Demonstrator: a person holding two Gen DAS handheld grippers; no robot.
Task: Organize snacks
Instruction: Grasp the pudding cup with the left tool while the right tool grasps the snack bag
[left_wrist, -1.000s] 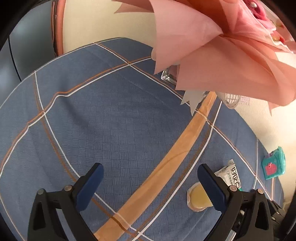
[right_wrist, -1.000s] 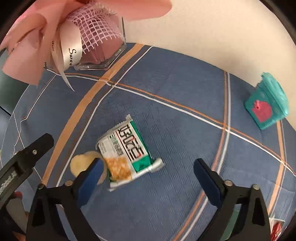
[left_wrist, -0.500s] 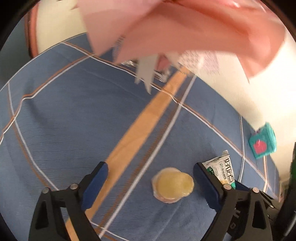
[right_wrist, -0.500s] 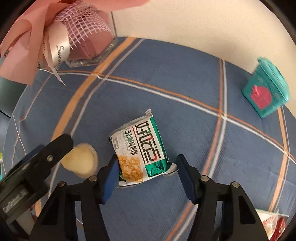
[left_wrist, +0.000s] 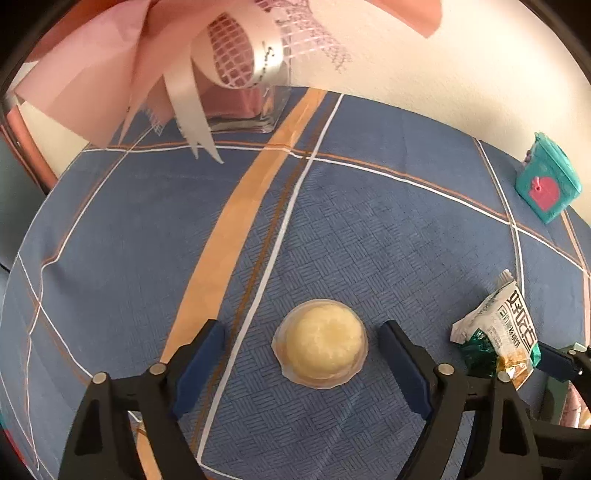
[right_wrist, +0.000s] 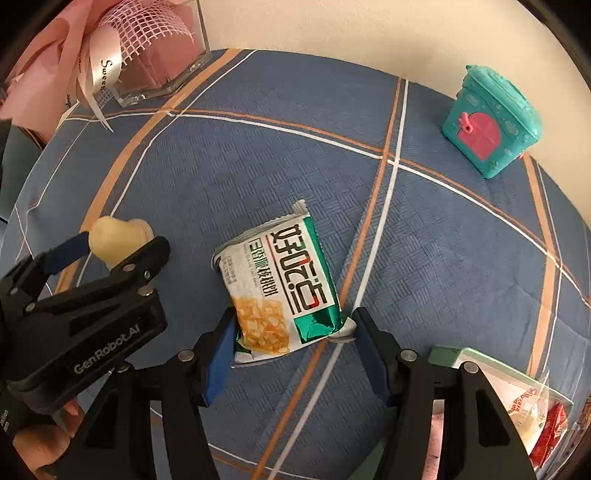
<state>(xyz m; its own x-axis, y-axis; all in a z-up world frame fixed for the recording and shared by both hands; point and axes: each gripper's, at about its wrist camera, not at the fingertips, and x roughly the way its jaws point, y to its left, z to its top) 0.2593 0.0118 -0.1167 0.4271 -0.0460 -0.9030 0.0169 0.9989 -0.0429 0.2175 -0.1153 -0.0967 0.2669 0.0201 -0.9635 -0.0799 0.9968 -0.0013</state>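
Two snacks lie loose on the blue plaid tablecloth (left_wrist: 369, 221), and you have one in front of each gripper. Your left gripper (left_wrist: 301, 363) is spread wide around the yellow jelly cup (left_wrist: 321, 343), blue pads either side of it and clear of its walls, so nothing is gripped there. Just right of the jelly cup sits the green-and-white cracker packet (right_wrist: 280, 284), and your right gripper (right_wrist: 291, 349) has its pads pressed against the packet's lower edge on both sides, clamping it while it lies on the cloth.

Containers now: one glass vase (right_wrist: 162, 62) stands far behind the jelly cup, stuffed with pink wrapping and a white ribbon. One teal house-shaped box (right_wrist: 491, 122) with a pink door stands closed, well off to the right of the jelly cup near the wall. One light green tray (right_wrist: 491, 365) sits at the near right corner, holding red-and-white wrapped snacks; I cannot count them.

Only your right wrist view shows that tray's contents, plus your left gripper's body reaching around the jelly cup. Your left wrist view alone shows the jelly cup's full round top and the open gap on both sides of it.
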